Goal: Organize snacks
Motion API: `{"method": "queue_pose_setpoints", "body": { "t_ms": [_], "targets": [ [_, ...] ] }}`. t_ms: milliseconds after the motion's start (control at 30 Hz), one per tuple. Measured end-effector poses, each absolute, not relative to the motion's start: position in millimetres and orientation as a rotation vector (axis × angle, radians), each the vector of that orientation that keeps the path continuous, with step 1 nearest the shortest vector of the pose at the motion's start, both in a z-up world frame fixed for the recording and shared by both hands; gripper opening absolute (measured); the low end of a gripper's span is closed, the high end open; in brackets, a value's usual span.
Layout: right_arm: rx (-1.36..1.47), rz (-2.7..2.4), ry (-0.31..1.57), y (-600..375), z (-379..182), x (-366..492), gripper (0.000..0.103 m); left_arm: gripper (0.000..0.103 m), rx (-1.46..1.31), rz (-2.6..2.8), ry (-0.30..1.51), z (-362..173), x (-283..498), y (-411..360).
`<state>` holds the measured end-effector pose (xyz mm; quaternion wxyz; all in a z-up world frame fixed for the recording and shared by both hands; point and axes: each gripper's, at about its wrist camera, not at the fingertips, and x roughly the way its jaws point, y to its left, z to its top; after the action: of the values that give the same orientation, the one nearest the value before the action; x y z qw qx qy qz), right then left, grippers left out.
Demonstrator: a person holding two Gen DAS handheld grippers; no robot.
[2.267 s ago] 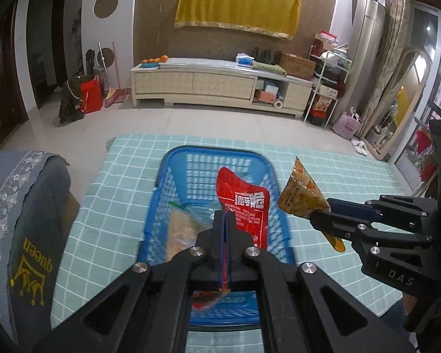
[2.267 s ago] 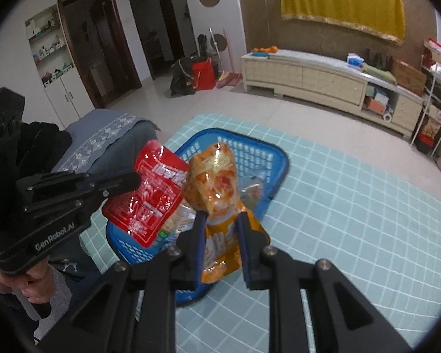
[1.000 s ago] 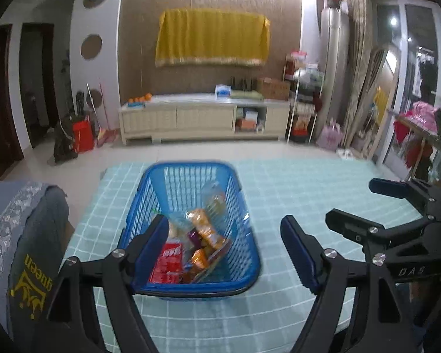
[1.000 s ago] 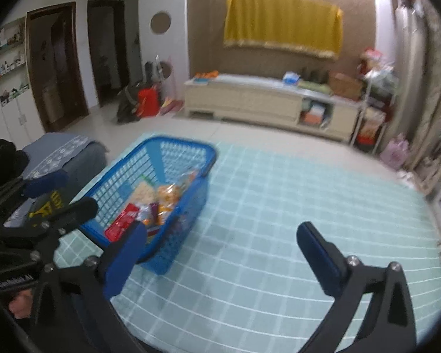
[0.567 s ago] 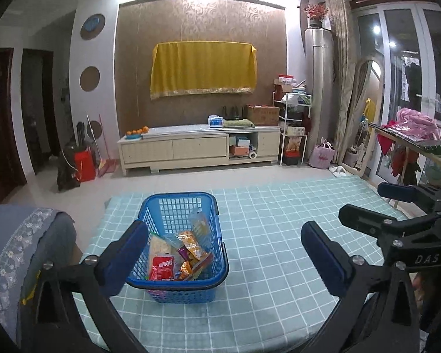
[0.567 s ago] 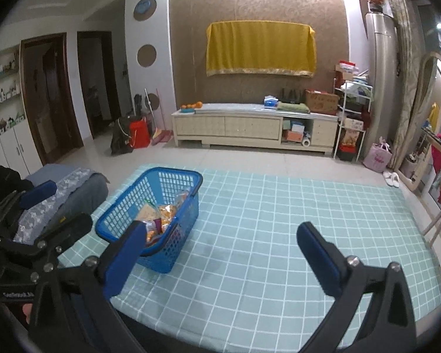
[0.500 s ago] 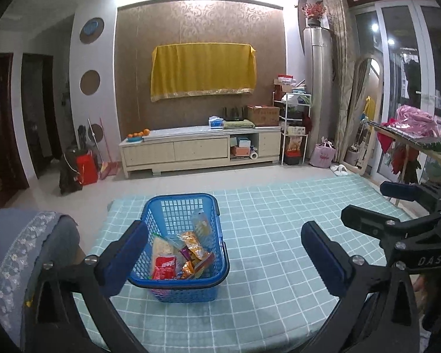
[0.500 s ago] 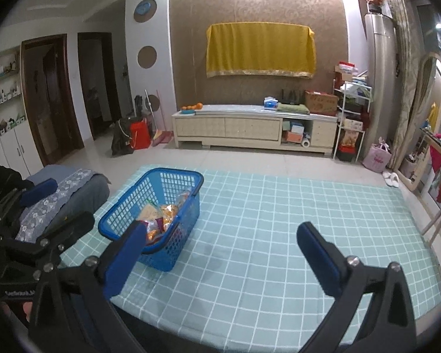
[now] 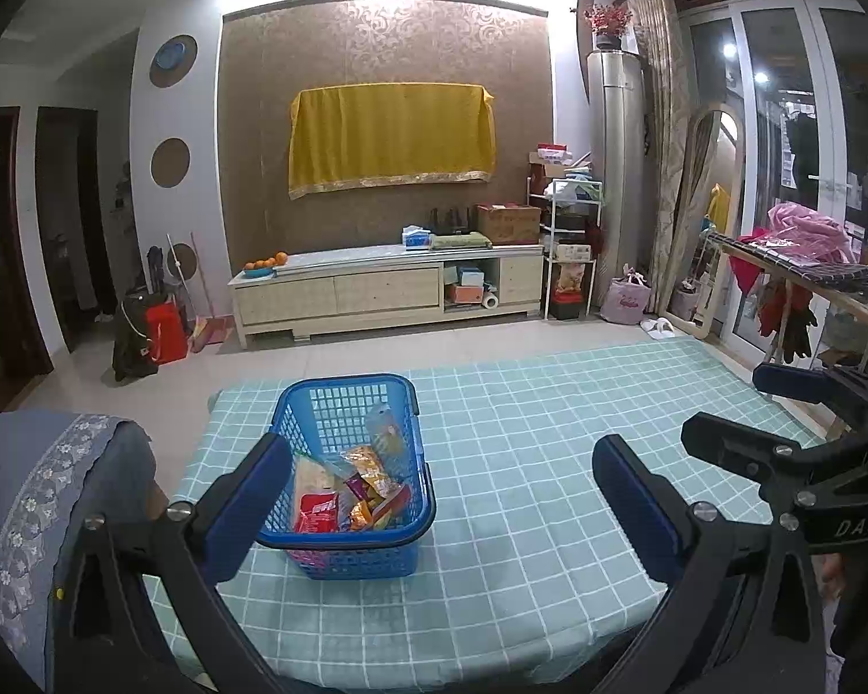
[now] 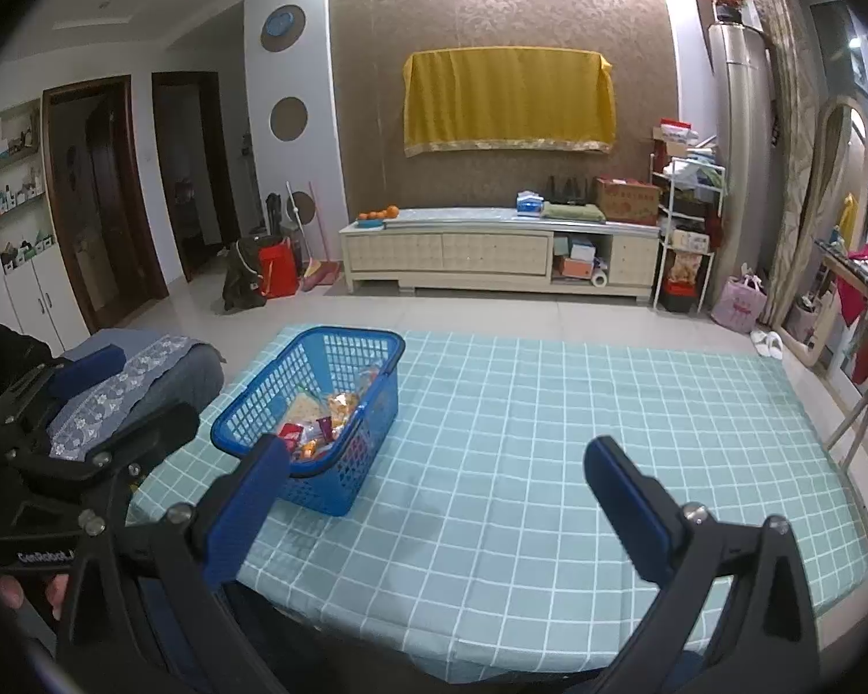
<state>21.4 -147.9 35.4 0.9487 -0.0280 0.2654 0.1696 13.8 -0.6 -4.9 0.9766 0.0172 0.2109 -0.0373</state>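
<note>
The snack packets point(image 9: 347, 497) now lie heaped in the blue basket point(image 9: 350, 543) on the checked desk point(image 9: 550, 462); seconds ago two hung clamped above it. Both the left gripper point(image 9: 442, 497) and right gripper point(image 10: 434, 491) have backed off, fingers wide apart and empty, so sorting looks finished.

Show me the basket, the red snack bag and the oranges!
basket point(image 9: 341, 541), left wrist view, near rim.
red snack bag point(image 9: 315, 512), left wrist view, middle of its front.
oranges point(image 10: 378, 213), right wrist view, top of the pile.
</note>
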Motion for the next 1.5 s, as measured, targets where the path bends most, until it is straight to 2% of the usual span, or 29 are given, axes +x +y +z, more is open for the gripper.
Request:
{"method": "queue_pose_setpoints", "body": {
  "t_ms": [1500],
  "targets": [
    [-0.071, 0.33, 0.521, -153.9, 46.2, 5.5, 0.103, 0.103, 0.016, -0.113, 0.422, -4.6, 8.5, -5.1]
  ]
}}
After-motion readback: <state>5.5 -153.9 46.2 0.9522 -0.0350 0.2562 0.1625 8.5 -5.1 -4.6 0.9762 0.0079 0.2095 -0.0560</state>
